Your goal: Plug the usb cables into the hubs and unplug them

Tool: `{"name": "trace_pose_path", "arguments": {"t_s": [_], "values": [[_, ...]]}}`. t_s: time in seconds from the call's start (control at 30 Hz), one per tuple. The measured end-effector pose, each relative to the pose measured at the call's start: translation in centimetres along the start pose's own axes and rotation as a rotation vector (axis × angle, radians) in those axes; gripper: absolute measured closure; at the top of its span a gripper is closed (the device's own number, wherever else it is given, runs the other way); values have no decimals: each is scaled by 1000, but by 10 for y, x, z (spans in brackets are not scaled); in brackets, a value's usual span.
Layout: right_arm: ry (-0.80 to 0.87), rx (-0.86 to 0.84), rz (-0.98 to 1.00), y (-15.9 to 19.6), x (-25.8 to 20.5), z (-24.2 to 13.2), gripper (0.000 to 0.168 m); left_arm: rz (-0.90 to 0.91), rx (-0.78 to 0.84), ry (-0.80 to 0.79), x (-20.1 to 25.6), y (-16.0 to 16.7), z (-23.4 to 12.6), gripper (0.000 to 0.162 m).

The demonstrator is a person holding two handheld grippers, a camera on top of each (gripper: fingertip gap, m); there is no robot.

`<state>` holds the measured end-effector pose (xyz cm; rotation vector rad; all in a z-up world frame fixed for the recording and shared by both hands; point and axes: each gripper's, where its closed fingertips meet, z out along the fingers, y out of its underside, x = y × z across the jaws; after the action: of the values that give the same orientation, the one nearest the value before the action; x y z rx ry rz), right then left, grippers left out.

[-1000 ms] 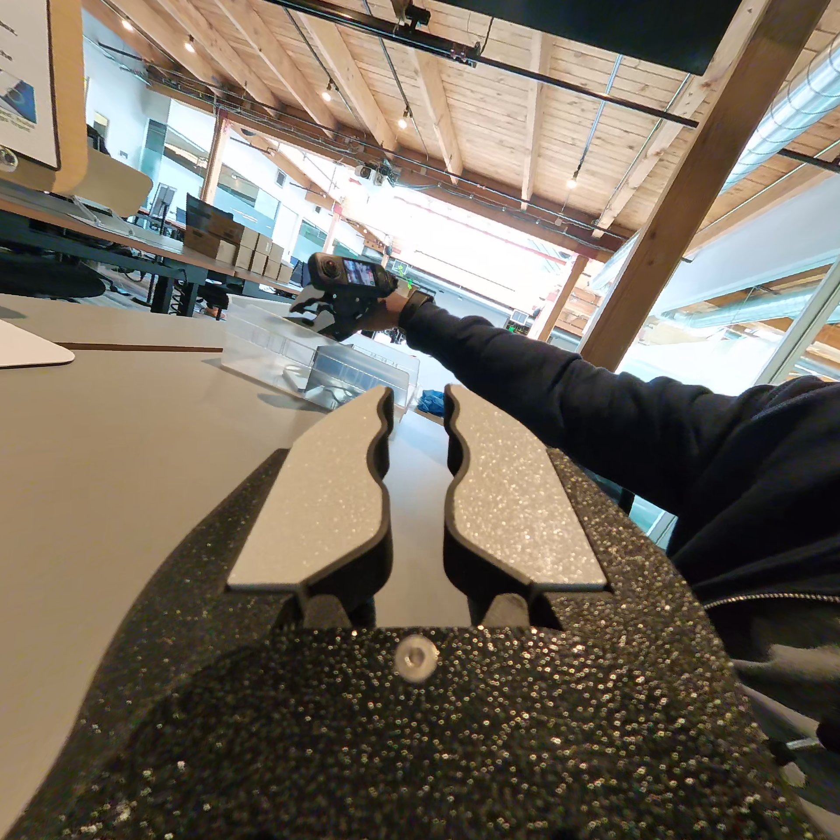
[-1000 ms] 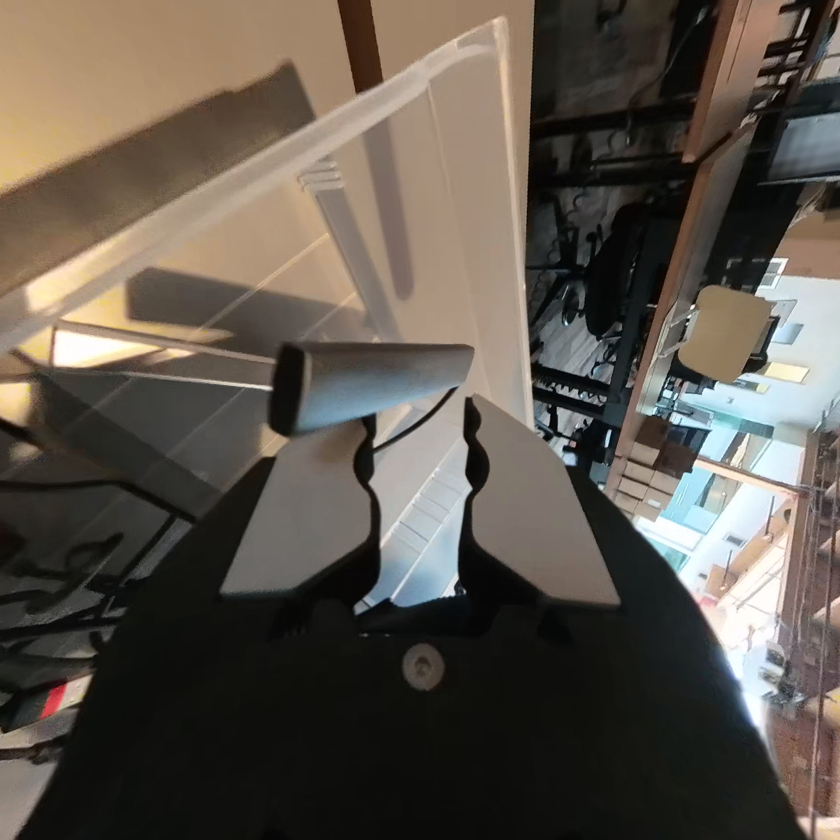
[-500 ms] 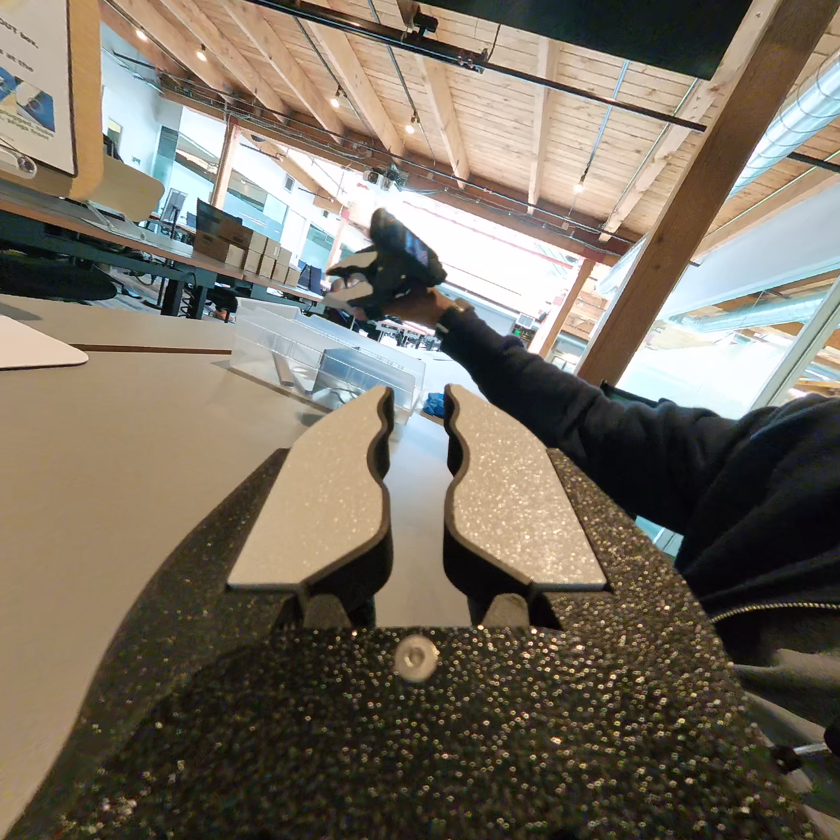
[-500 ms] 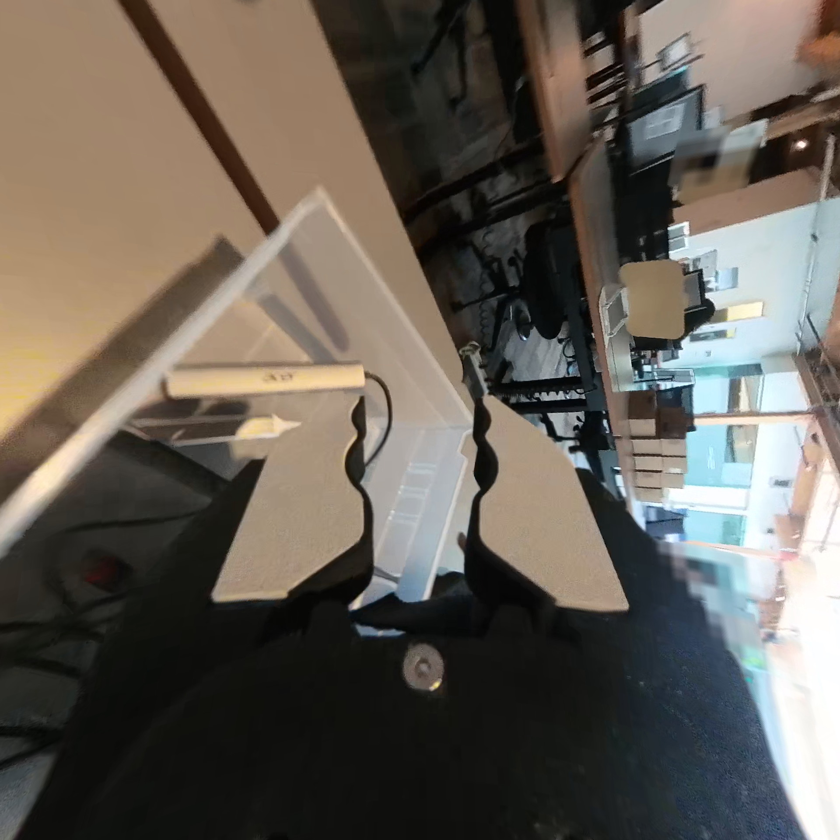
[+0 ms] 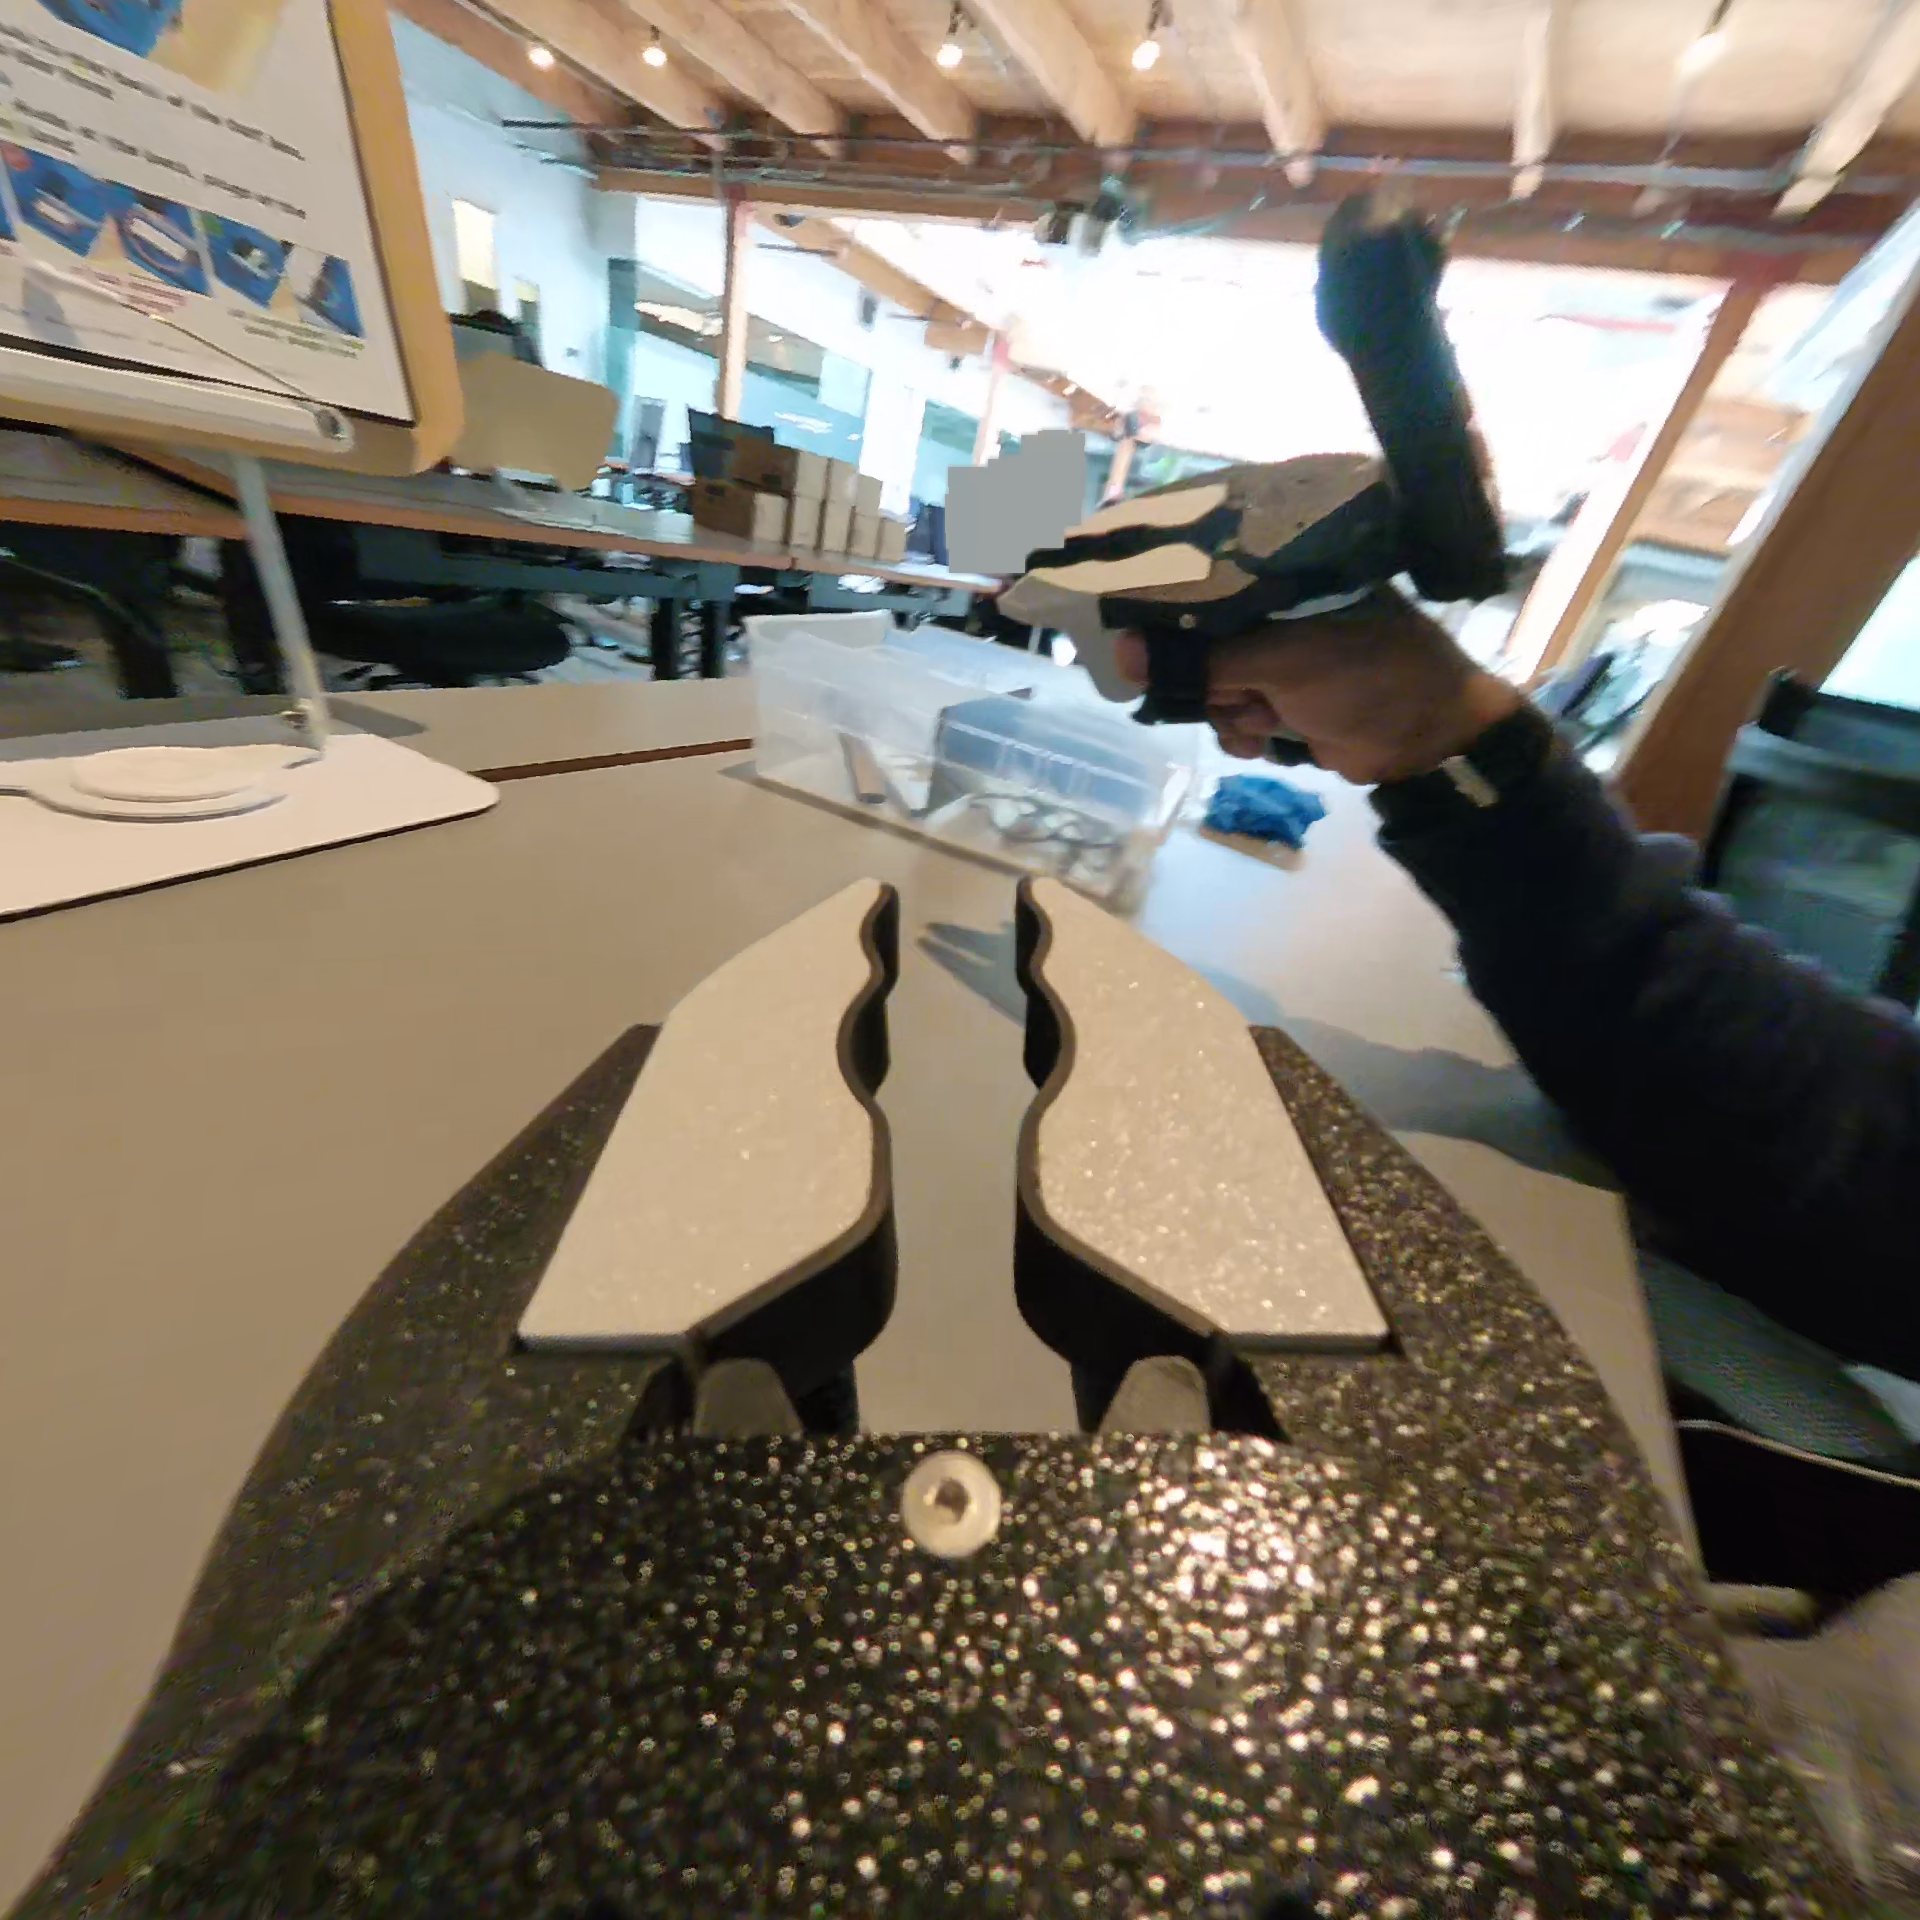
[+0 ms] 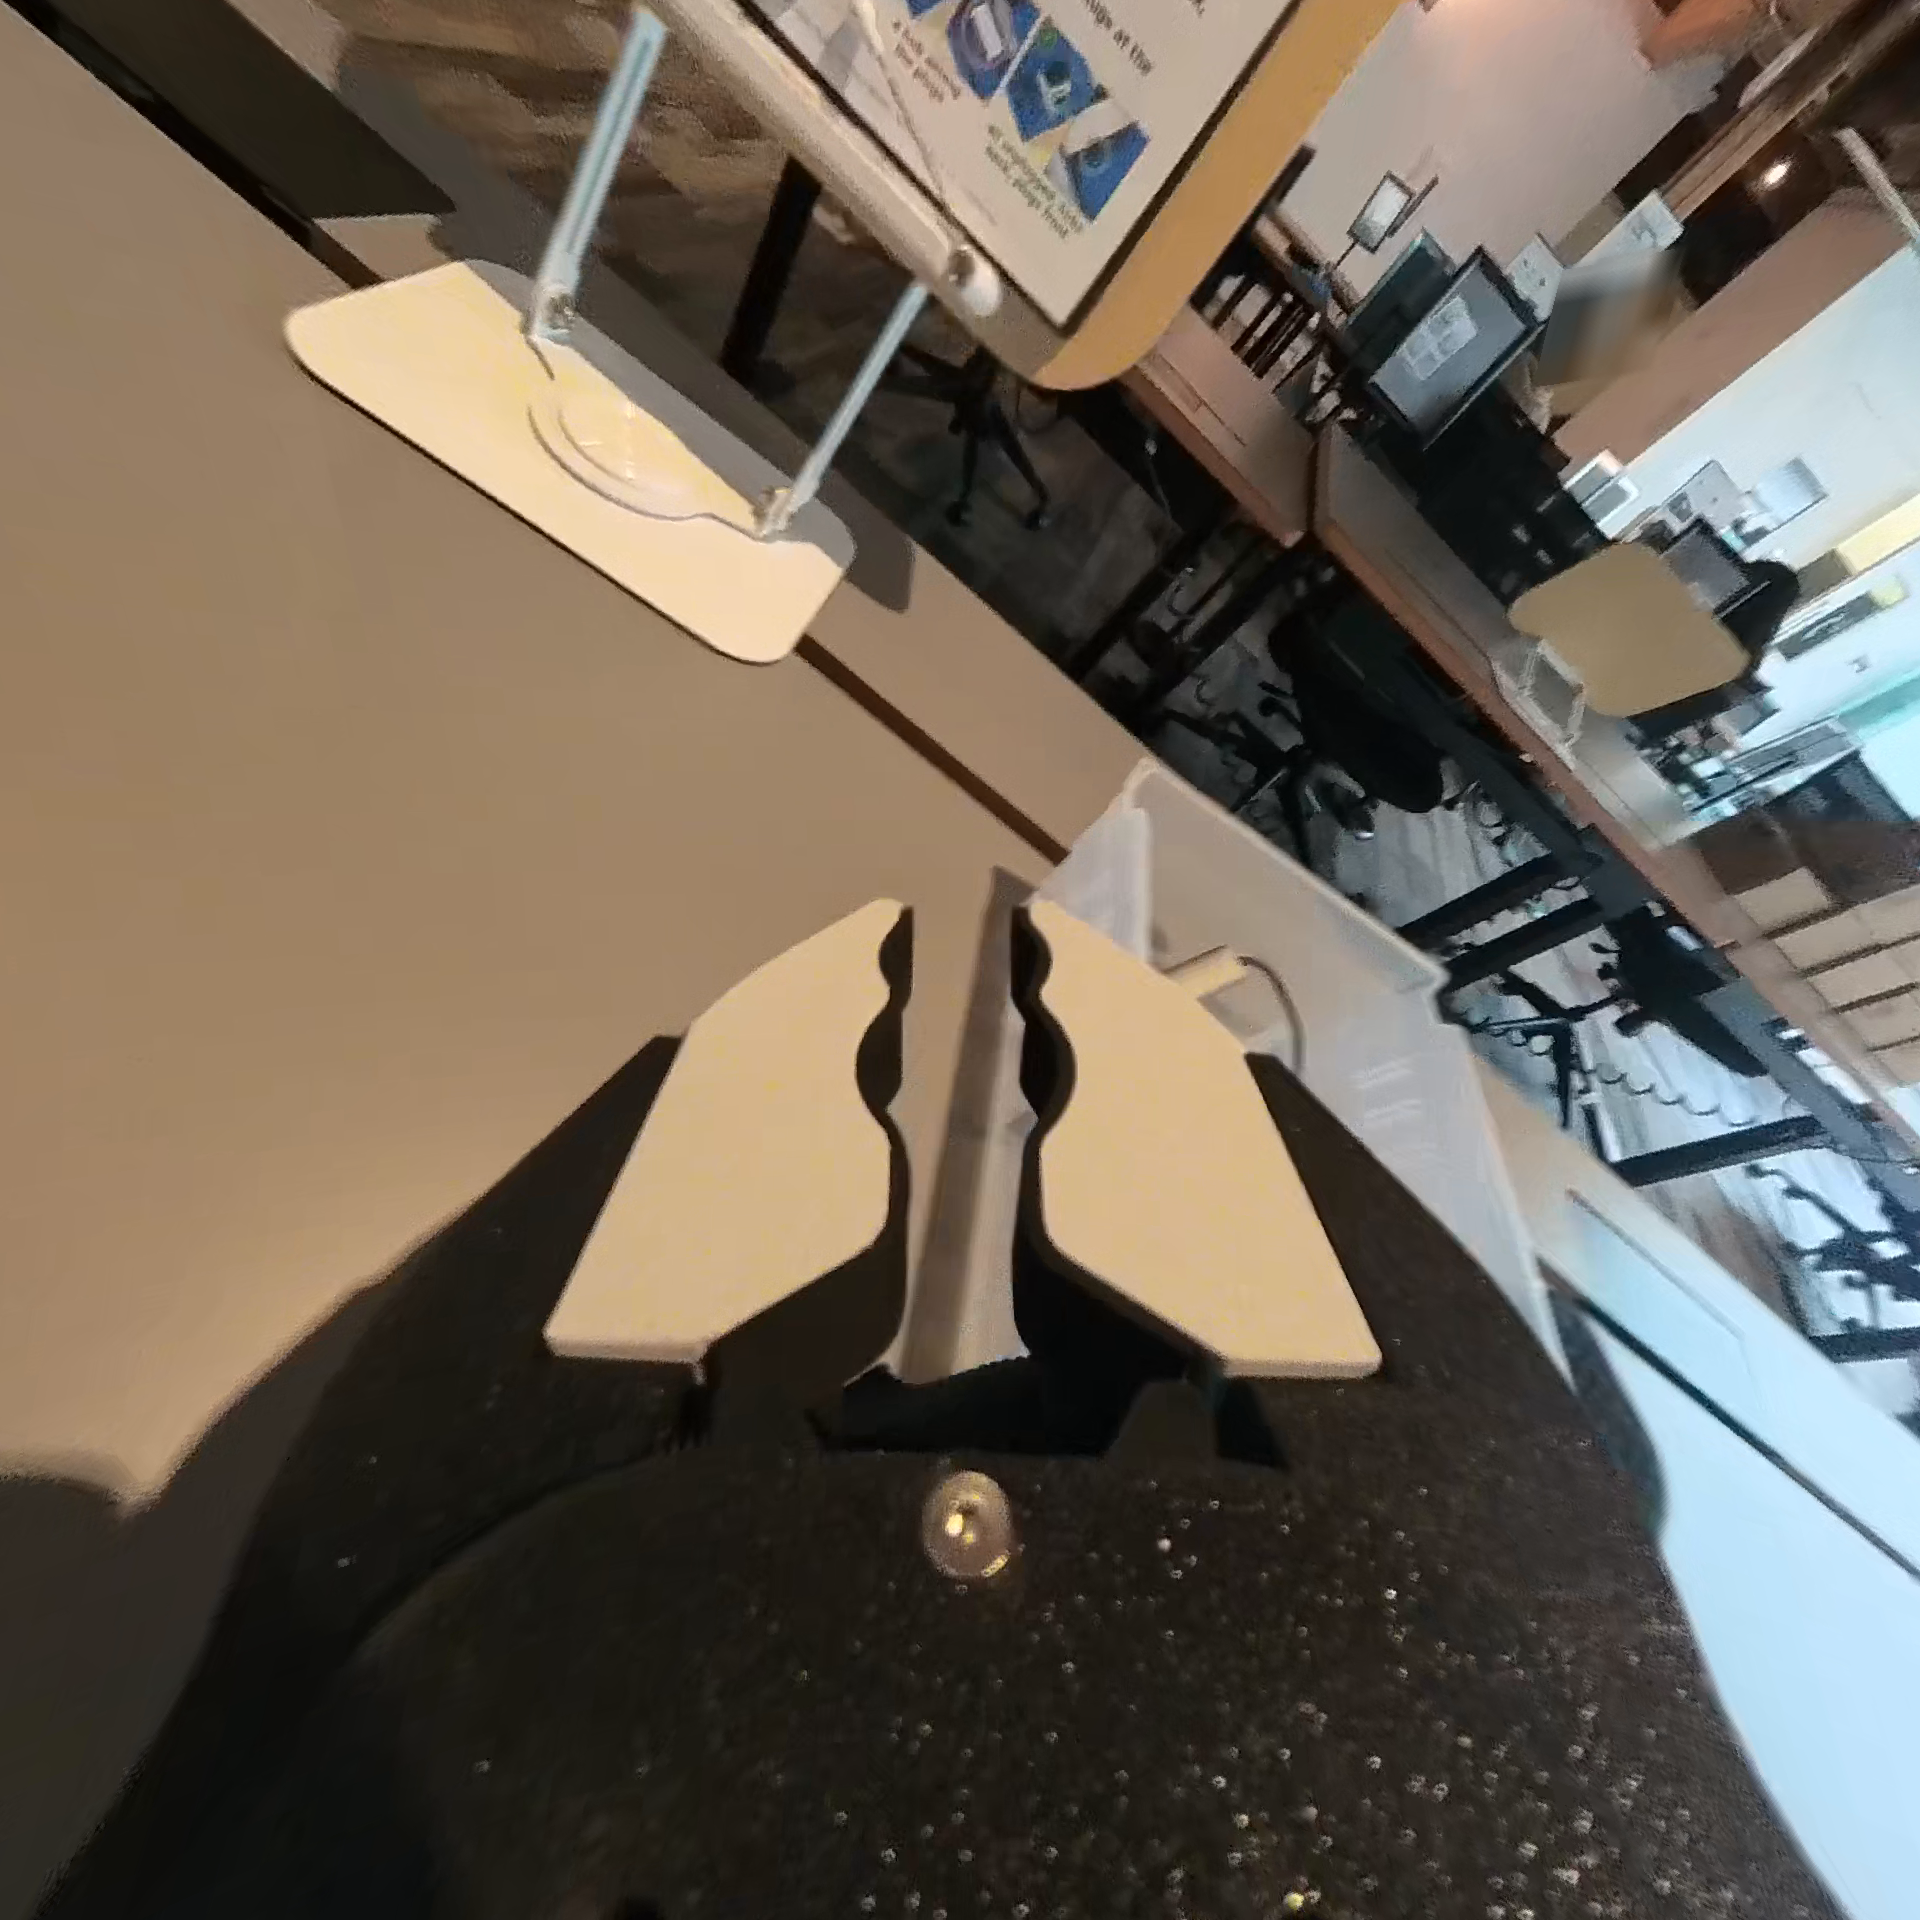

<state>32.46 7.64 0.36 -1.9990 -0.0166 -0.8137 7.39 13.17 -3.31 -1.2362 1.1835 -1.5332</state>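
Observation:
A clear plastic bin (image 5: 790, 665) stands on the grey table (image 5: 312, 1039). It holds a grey hub (image 5: 862, 769) and tangled black cables (image 5: 1018, 821). My left gripper (image 5: 956, 914) is low over the table, short of the bin, narrowly open and empty. My right gripper (image 5: 1049, 571) is held above the bin, rolled on its side. In the right wrist view the right gripper (image 6: 966, 909) has its jaws narrowly apart, and only a grey strip below shows in the gap. A pale hub (image 6: 1210, 966) with its cable lies in the bin (image 6: 1299, 888).
A sign stand with a white base (image 5: 208, 800) is at the table's left, and it also shows in the right wrist view (image 6: 571, 468). The person's dark sleeve (image 5: 1662, 987) crosses the right side. A blue thing (image 5: 1262, 810) lies beyond the bin. Desks and chairs fill the room behind. Across from one pair of fingers to the other is roughly 25 cm.
My right gripper has risen out of the bin, leaving the hub inside, turned toward the sign stand and narrowed its jaws. My left gripper has lifted and turned slightly left, with its gap unchanged.

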Motion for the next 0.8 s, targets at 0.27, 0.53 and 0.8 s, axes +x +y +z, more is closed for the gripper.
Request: {"name": "trace_pose_path", "arguments": {"t_s": [0.27, 0.53, 0.8], "values": [[-93, -24, 110, 13, -70, 8, 151, 141, -39, -103, -5, 4, 6, 136], [-9, -14, 118, 15, -82, 23, 152, 418, 132, -85, 30, -23, 7, 136], [45, -40, 60, 23, -87, 30, 153, 724, 285, 12, 97, -28, 20, 136]]}}
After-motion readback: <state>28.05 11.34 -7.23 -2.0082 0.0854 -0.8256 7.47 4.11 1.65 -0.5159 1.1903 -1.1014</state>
